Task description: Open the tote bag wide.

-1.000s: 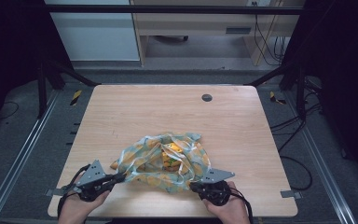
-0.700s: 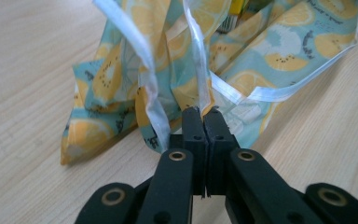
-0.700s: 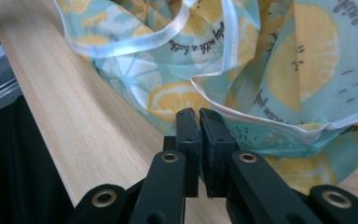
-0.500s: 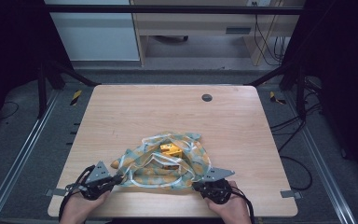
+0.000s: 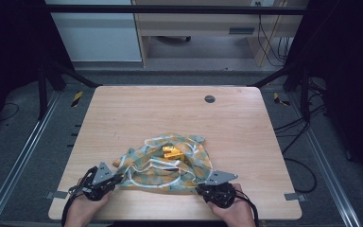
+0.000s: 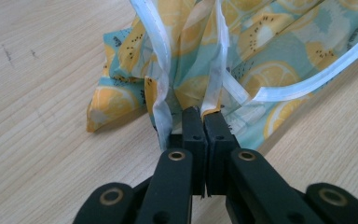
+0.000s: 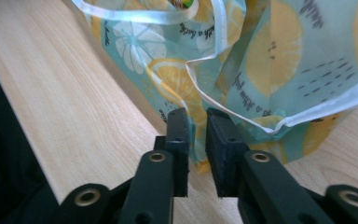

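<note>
At the table's (image 5: 123, 118) near edge, the left gripper (image 5: 116, 178) has its jaws clamped tight on the left corner of a fruit-print cloth (image 5: 170, 163), white hem pinched between the pads. The cloth lies crumpled, its long axis running left to right across the near half of the table, a yellow object (image 5: 174, 152) resting on its folds. At the right corner, the right gripper (image 5: 199, 189) has jaws that have just been opening, a narrow gap showing, fabric between them.
</note>
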`<state>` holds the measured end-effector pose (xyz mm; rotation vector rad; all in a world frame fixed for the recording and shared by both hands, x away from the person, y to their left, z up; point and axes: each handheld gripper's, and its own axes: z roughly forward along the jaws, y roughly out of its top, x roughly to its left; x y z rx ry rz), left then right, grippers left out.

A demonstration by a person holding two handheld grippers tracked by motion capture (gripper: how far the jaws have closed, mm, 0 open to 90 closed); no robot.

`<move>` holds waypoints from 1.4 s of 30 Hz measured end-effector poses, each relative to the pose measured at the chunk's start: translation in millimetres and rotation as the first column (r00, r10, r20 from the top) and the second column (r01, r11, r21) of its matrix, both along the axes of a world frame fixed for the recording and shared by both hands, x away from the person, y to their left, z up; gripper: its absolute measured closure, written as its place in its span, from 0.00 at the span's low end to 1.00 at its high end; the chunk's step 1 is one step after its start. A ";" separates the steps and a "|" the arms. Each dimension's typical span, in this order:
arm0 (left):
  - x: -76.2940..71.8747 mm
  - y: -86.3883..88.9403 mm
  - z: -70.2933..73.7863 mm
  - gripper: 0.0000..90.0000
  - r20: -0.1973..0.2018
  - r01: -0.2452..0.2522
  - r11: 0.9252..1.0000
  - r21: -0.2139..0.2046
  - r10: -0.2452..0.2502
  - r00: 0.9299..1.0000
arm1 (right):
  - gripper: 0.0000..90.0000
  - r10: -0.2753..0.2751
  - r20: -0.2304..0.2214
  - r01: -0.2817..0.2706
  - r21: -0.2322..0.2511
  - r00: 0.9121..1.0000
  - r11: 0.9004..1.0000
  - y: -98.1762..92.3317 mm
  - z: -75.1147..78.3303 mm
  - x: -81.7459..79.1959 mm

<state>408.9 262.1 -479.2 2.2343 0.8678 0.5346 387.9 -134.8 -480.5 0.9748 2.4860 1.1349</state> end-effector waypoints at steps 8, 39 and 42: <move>-3.4 1.0 2.1 0.97 0.021 0.001 1.000 0.008 -0.001 1.000 | 0.67 -0.034 0.104 0.030 0.043 0.994 0.999 -6.3 32.4 -7.5; -17.1 -13.3 3.9 1.00 0.008 0.165 0.983 0.084 -0.166 0.986 | 0.99 -0.115 0.040 0.114 0.014 0.993 0.993 17.3 58.9 105.6; -17.1 -15.2 2.6 1.00 0.006 0.166 0.982 0.096 -0.167 0.986 | 1.00 -0.143 0.013 0.143 0.045 0.990 0.989 14.2 56.0 118.2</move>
